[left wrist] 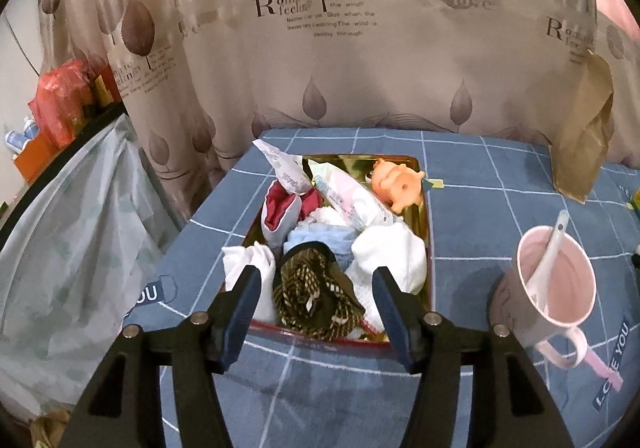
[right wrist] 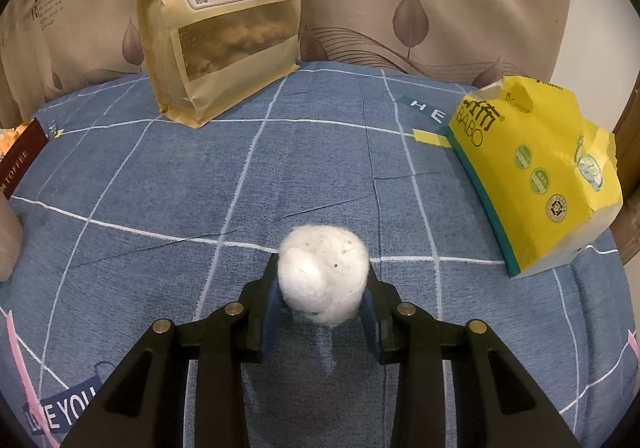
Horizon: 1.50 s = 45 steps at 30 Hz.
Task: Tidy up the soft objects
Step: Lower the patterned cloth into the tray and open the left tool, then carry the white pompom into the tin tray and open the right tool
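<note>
The left gripper [left wrist: 316, 288] stands wide open and empty above a dark patterned cloth [left wrist: 316, 296] in the tray [left wrist: 429, 248], which also holds white cloths [left wrist: 394, 252], packets and an orange toy [left wrist: 396, 182]. The right gripper [right wrist: 322, 280] clamps a white cotton ball [right wrist: 323, 274] over the blue cloth-covered table [right wrist: 280, 176].
</note>
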Tool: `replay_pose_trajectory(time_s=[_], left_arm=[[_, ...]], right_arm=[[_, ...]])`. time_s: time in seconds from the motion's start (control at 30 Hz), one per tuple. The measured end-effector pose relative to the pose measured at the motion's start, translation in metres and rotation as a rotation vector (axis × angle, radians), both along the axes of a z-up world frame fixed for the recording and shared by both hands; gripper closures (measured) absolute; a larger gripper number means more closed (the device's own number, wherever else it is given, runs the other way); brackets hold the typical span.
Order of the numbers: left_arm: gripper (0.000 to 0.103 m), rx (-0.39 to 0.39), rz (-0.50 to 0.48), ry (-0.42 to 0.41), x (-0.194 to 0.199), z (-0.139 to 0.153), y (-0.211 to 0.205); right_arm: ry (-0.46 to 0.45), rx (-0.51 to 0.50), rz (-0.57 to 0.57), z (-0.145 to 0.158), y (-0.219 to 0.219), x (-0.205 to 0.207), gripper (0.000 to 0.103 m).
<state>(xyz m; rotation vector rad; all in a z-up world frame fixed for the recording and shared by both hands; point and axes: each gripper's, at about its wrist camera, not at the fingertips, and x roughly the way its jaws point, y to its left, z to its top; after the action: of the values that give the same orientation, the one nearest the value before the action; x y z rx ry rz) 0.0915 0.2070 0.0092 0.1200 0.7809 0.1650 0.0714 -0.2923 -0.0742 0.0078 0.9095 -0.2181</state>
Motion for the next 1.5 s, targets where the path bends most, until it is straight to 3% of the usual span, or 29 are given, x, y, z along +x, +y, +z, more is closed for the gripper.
replay_pose_trajectory(time_s=[0.47,0.77,1.17,1.5], left_arm=[[0.041,-0.060,0.096,-0.030,-0.033,0.004,0.028],[0.040,-0.058,0.112,-0.013,-0.031,-0.002,0.031],[0.040,-0.067,0.132,-0.012,-0.036,-0.005,0.034],[0.040,-0.069,0.151,0.001,-0.049,-0.008,0.037]], right_arm=[[-0.009,-0.010,-0.028,0.006,0.008,-0.008,0.077],[-0.035,-0.018,0.014,0.036,0.030,-0.007,0.077],[-0.073,-0.001,0.172,0.080,0.101,0.019,0.077],[-0.115,0.030,0.344,0.111,0.186,0.035,0.077]])
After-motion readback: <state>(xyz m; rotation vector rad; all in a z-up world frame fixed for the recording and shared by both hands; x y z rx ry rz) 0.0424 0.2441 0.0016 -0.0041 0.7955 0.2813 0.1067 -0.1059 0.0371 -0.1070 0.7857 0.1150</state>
